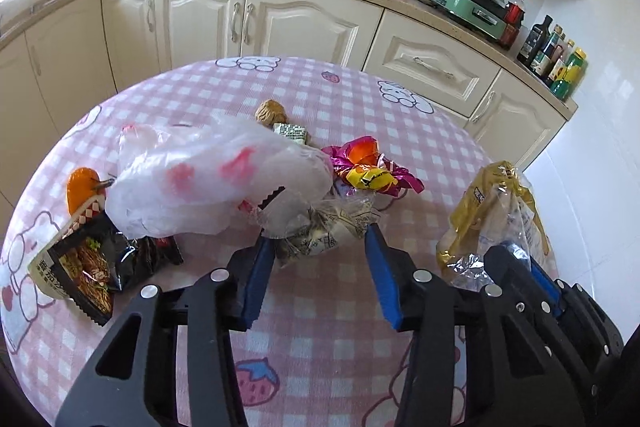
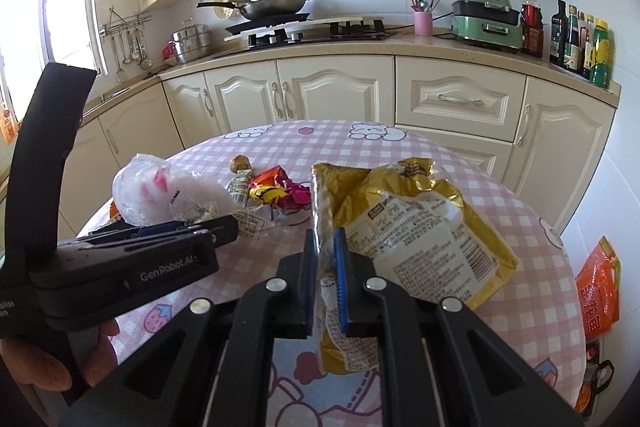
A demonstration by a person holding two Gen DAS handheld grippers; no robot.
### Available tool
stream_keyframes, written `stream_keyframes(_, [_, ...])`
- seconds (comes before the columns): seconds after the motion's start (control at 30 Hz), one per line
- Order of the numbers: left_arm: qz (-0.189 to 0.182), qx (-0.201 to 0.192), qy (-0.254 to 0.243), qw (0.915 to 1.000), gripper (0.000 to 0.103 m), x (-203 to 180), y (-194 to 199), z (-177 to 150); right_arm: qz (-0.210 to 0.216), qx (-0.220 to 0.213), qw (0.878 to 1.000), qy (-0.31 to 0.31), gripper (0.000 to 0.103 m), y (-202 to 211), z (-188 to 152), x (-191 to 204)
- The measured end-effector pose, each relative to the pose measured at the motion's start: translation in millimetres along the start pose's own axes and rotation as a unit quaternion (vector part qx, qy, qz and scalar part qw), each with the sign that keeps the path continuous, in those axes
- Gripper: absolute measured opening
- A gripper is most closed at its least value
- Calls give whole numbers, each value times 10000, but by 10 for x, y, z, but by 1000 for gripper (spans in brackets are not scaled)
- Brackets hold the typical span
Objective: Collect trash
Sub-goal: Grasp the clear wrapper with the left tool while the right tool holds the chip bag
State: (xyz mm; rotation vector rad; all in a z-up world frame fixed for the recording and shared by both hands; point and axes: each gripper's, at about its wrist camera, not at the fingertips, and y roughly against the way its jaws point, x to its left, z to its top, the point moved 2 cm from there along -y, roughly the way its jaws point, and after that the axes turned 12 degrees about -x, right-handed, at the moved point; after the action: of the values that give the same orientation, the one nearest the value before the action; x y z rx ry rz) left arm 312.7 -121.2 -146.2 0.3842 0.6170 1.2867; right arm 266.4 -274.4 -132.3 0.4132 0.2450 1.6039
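Observation:
My left gripper (image 1: 320,239) is open over the pink checked table (image 1: 320,347), its fingers (image 1: 256,275) on either side of a crumpled clear wrapper (image 1: 324,227). Behind it lie a white plastic bag (image 1: 208,183), a pink and orange foil wrapper (image 1: 368,167), a walnut (image 1: 271,111), a small green packet (image 1: 291,133), a black noodle packet (image 1: 88,267) and an orange peel (image 1: 82,187). My right gripper (image 2: 325,239) is shut on a gold and white snack bag (image 2: 400,227), which also shows in the left wrist view (image 1: 496,211). The left gripper also shows in the right wrist view (image 2: 224,225).
Cream kitchen cabinets (image 2: 328,91) run behind the table. The counter holds a stove with a wok (image 2: 272,3), a pink utensil cup (image 2: 423,23), a green appliance (image 2: 486,23) and bottles (image 2: 576,39). An orange bag (image 2: 598,287) hangs off the table's right edge.

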Motion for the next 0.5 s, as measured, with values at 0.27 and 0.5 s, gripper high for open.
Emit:
stream_keyframes(0.27, [-255,-312,79,9992,42,63,405,24,55,-89,9999,24,8,165,-5,103])
stream_keyframes(0.5, [-200,-676,181,9973,42,279,1014,-32,274,-245,9992,150,8,496,32,423])
